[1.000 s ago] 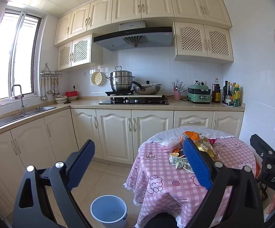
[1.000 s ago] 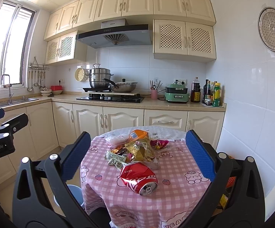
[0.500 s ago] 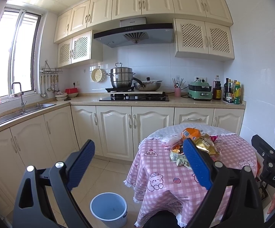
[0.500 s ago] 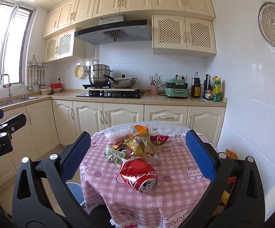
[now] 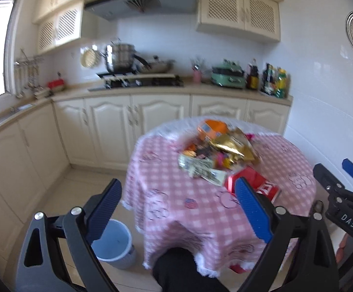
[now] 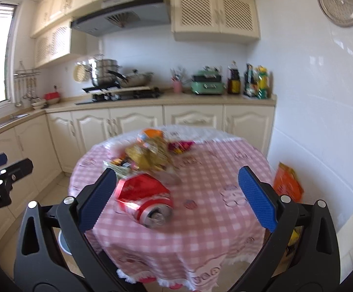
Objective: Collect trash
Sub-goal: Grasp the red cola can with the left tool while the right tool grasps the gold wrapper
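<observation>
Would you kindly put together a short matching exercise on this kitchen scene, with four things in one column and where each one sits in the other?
Things:
1. crushed red can
2. blue bin
3. gold wrapper
4. orange bag

Places:
A. on the floor to the left of the table, below the left gripper
B. in the trash pile toward the far side of the pink checked tablecloth
C. beside the wall, right of the table
D. on the tablecloth, nearest the open right gripper

Pairs: 1-D, 2-A, 3-B, 4-C
</observation>
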`<action>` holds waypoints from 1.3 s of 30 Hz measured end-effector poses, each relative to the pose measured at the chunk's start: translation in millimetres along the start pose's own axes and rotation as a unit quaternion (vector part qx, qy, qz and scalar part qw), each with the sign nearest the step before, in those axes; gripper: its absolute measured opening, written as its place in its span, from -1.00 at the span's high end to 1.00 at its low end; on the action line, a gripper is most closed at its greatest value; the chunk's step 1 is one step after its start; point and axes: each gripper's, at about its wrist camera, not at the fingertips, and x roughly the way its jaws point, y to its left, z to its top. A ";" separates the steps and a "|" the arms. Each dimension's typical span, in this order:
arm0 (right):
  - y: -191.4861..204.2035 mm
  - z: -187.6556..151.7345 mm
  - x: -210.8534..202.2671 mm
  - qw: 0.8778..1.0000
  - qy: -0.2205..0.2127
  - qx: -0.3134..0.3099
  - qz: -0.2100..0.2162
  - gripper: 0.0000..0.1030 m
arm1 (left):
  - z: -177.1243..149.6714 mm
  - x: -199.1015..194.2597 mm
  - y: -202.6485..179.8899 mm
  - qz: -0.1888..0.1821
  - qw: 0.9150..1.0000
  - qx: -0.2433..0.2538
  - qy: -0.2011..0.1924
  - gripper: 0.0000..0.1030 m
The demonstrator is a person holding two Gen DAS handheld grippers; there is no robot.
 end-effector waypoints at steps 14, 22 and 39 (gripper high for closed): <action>-32.2 -47.0 84.2 0.996 0.080 0.011 -0.038 -0.90 | -20.3 142.0 -40.1 -0.125 0.979 -0.101 0.126 -0.78; -29.6 -47.4 107.8 0.995 0.093 0.015 -0.030 -0.90 | -26.0 175.7 -50.3 -0.160 0.966 -0.121 0.163 -0.05; 14.5 -11.1 141.2 0.993 0.109 -0.029 0.046 -0.90 | -17.9 102.4 12.7 -0.115 0.986 -0.117 0.041 0.31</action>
